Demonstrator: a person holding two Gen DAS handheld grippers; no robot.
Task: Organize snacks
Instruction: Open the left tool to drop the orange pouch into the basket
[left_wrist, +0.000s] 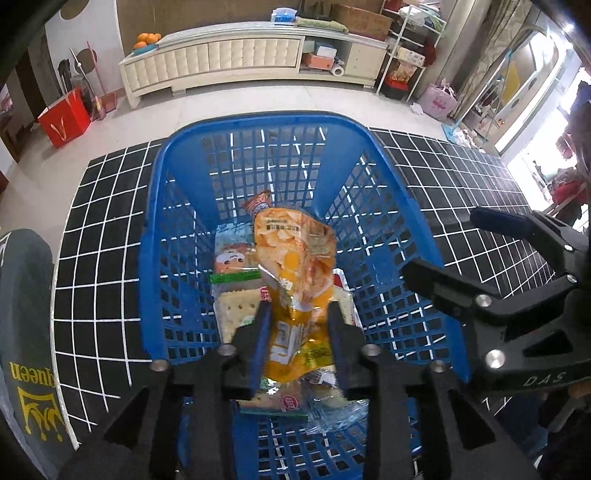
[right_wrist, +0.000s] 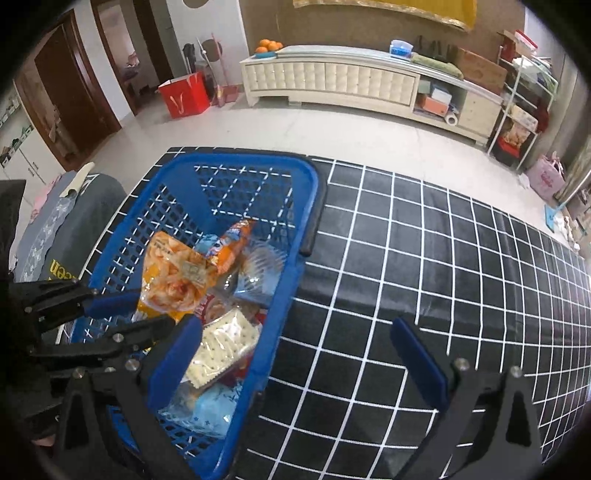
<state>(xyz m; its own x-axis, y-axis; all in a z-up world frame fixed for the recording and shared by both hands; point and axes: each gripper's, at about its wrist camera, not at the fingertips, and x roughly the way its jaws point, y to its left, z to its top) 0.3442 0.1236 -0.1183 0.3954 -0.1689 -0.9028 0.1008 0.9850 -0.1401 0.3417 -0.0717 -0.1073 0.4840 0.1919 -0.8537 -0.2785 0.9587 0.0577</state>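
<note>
Left gripper (left_wrist: 298, 314) pointed down into the basket (left_wrist: 177, 236), fingers (left_wrist: 260, 332) a little apart, chip bag (left_wrist: 295, 266) standing between them. Whether the pads still pressed the bag could not be told. Right gripper (right_wrist: 295, 350) held beside it, fingers (right_wrist: 173, 354) wide apart with nothing between: one over the basket's near right rim, the other over the table (right_wrist: 424, 258).

Basket blue, plastic, lattice-walled, set on the table's black cloth with white grid. Inside, nearest: a pale blue packet (right_wrist: 210, 410) and clear wrappers. Then a cracker pack (right_wrist: 225, 343), flat, partly under the chip bag. Chip bag orange-yellow, crumpled, upright at the middle. Behind it an orange packet (right_wrist: 236, 240) leaning on the far wall, and a clear tray (right_wrist: 262, 269) toward the right.

Beyond the table: pale floor, a red box (right_wrist: 184, 94), a long cream cabinet (right_wrist: 332, 79) with oranges (right_wrist: 269, 45) on top.
</note>
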